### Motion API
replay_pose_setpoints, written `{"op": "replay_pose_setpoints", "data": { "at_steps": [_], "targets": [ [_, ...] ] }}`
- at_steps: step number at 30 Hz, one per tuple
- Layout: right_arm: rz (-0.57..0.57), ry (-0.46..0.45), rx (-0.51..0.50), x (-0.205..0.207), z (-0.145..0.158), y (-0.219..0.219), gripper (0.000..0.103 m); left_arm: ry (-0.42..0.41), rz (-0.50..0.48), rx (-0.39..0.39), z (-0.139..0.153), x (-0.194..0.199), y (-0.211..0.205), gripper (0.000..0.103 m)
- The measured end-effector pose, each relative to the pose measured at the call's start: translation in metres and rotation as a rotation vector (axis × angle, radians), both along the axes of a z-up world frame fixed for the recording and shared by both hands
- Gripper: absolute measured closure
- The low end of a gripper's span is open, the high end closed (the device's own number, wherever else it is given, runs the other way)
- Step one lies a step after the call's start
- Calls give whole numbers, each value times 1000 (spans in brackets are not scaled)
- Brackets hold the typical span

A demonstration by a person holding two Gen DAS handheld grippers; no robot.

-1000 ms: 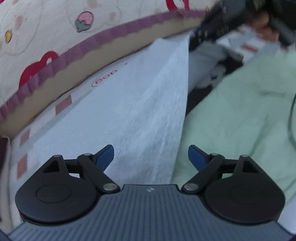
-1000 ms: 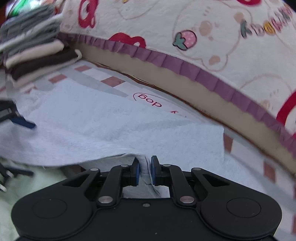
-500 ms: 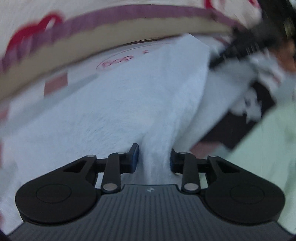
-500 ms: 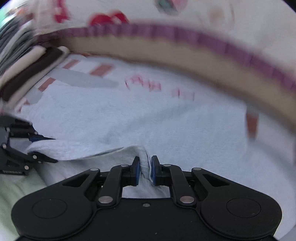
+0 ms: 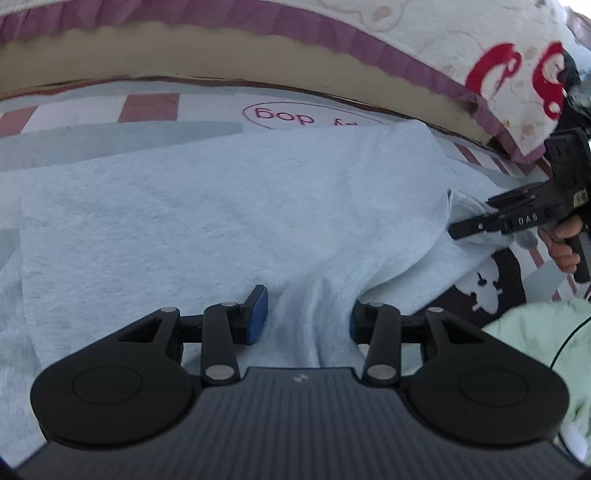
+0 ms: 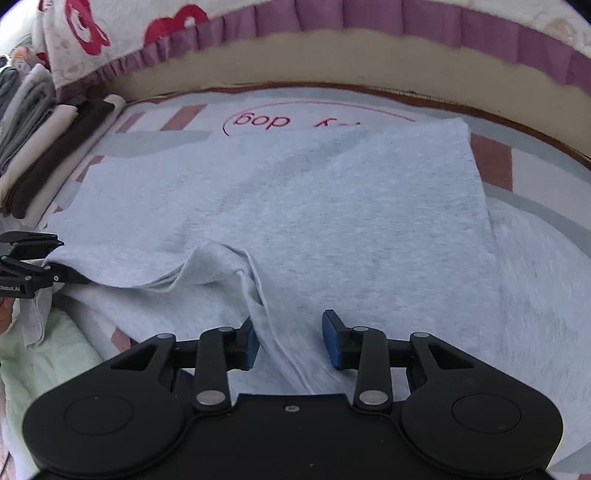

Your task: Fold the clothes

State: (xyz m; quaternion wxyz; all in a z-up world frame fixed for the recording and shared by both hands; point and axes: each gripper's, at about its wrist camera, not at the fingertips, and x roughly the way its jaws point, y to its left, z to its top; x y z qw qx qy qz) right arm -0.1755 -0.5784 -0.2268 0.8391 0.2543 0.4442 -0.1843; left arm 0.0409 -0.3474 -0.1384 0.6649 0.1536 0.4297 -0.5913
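On the striped mat (image 5: 147, 110) in front of you, red handwriting-style lettering sits inside a red oval outline (image 5: 286, 115). It is upside down from your side and reads "dog"; more letters follow, but the pale blue garment (image 5: 221, 221) covers them. The same red "dog" shows in your right wrist view (image 6: 264, 121). The other gripper (image 5: 517, 218), seen side-on in your left wrist view, carries small white characters that look like "DAS", possibly flipped. In your right wrist view, the gripper at the left edge (image 6: 22, 273) bears a small white label ending in "Robot.AI".

Cartoon quilt (image 5: 424, 26), checked mat (image 6: 495, 155)
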Motion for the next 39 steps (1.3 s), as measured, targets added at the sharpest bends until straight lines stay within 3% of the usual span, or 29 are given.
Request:
{"op": "replay_pose_setpoints", "data": {
  "at_steps": [2,3,5,9,10,11,13,15,16,17,20,22,26,28,30,34,37,39],
  "targets": [
    [23,4,-77,-2,1,7,78,-38,-45,1,1,-7,3,55],
    [19,18,-106,0,2,9,92,-55,-68,-5,2,-11,4,51],
    [-37,2,-122,0,8,11,94,-85,-111,-20,3,-22,6,37],
    [-53,-58,-232,-3,26,25,95,-228,-169,18,-1,-45,3,32],
    [-56,-72,-257,-5,31,28,95,-267,-148,40,-1,-45,2,44],
    [-59,-86,-282,-6,36,31,95,-303,-116,63,-1,-43,3,82],
    [-45,-87,-370,-9,43,42,95,-213,-1,51,13,-28,11,92],
    [8,14,-544,-5,42,61,94,-196,47,-8,28,-24,20,92],
    [21,68,-611,-4,36,70,85,-196,63,-40,36,-23,24,93],
    [27,99,-627,-5,29,73,83,-222,62,-53,39,-25,25,93],
    [-4,85,-527,-18,12,65,85,-240,65,-33,29,-26,22,94],
    [-32,30,-499,-26,8,61,97,-248,68,-28,25,-26,23,95],
    [-138,-110,-516,-38,38,56,98,-381,115,-92,40,-31,30,96],
    [-177,-174,-552,-40,60,62,98,-395,161,-148,54,-33,38,96],
    [-210,-232,-582,-42,83,72,98,-410,205,-190,71,-37,49,96],
    [-207,-310,-664,-42,128,100,98,-355,310,-264,109,-41,73,96],
    [-207,-381,-685,-50,161,120,98,-483,335,-319,145,-54,87,96],
    [-209,-419,-685,-53,186,129,98,-506,339,-385,176,-61,100,96]
  ]
}}
